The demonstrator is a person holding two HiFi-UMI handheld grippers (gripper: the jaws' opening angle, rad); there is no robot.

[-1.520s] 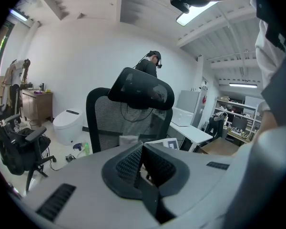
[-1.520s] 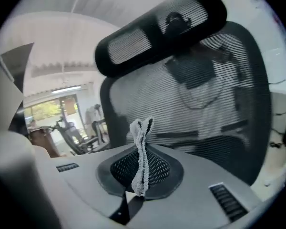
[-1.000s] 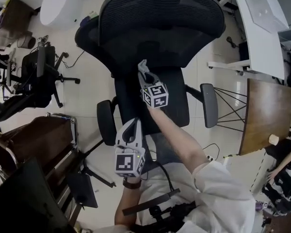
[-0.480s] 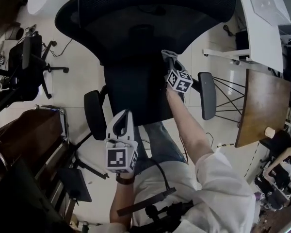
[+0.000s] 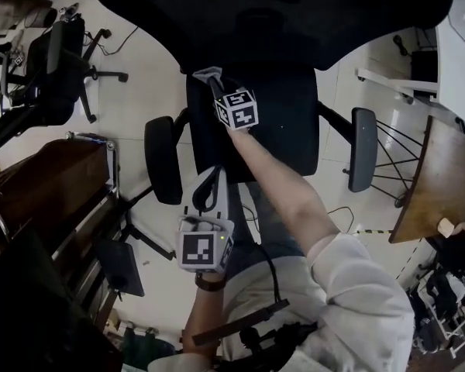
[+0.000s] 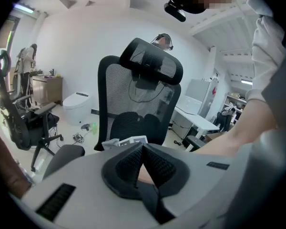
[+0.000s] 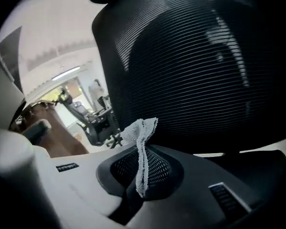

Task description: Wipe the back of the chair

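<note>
The right tongs [image 7: 142, 173] are pinched shut on a small white cloth [image 7: 143, 128], whose loose end stands just beside the lower left edge of the mesh chair back [image 7: 195, 66]. The cloth looks light and limp, so a firm mid-fold grip suits it. The mesh probably yields under pressure. The left tongs [image 6: 143, 151] are closed on nothing, well apart from the chair.

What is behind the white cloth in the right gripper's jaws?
Behind the white cloth is the chair's black mesh back. The right gripper is shut on the cloth, so the jaws cover its pinched part. Whether the cloth touches the mesh cannot be told.
</note>
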